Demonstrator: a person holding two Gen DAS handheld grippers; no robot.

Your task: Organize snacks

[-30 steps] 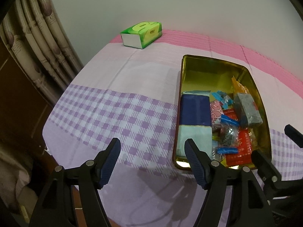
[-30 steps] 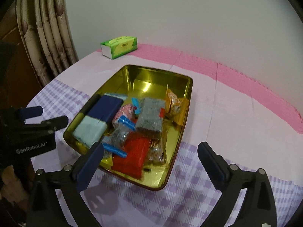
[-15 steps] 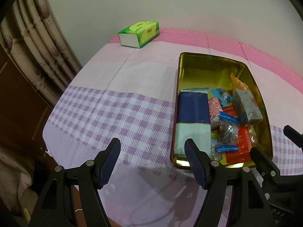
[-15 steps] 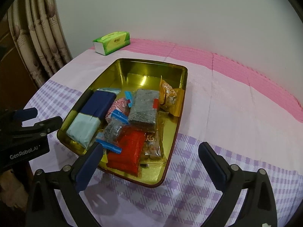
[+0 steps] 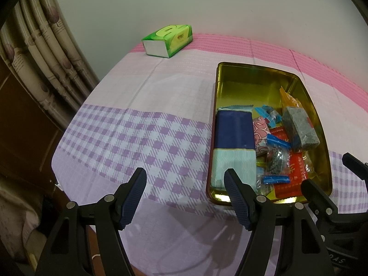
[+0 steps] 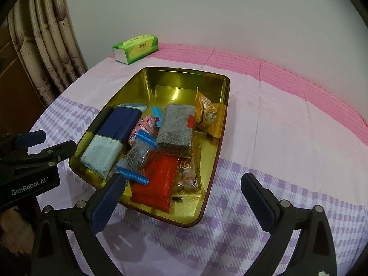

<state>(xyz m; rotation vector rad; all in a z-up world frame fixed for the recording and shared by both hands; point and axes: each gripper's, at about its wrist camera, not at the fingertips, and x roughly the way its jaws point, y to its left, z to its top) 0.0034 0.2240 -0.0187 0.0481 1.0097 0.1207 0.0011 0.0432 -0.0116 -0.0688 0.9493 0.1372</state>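
A gold tin [image 5: 250,80] [image 6: 184,78] sits on the tablecloth with several snack packets in it: a navy and mint pack [image 5: 234,142] [image 6: 112,138], a grey block [image 5: 299,127] [image 6: 177,126], a red pack [image 5: 287,172] [image 6: 156,179], an orange pack [image 6: 207,110] and small blue-edged bags [image 6: 138,158]. My left gripper [image 5: 185,184] is open and empty, hovering at the tin's near left corner. My right gripper [image 6: 184,191] is open and empty over the tin's near edge. Each gripper shows in the other's view, the right one [image 5: 331,179] and the left one [image 6: 46,142].
A green tissue box [image 5: 168,40] [image 6: 135,48] stands at the far edge by the wall. A curtain [image 5: 46,53] hangs at the left. The purple-checked and pink tablecloth [image 5: 138,138] covers the table; its edge drops off at the left and near side.
Both grippers have drawn back and risen slightly, so the tin sits a little farther off and more centred. Both stay open. The snacks have not moved.
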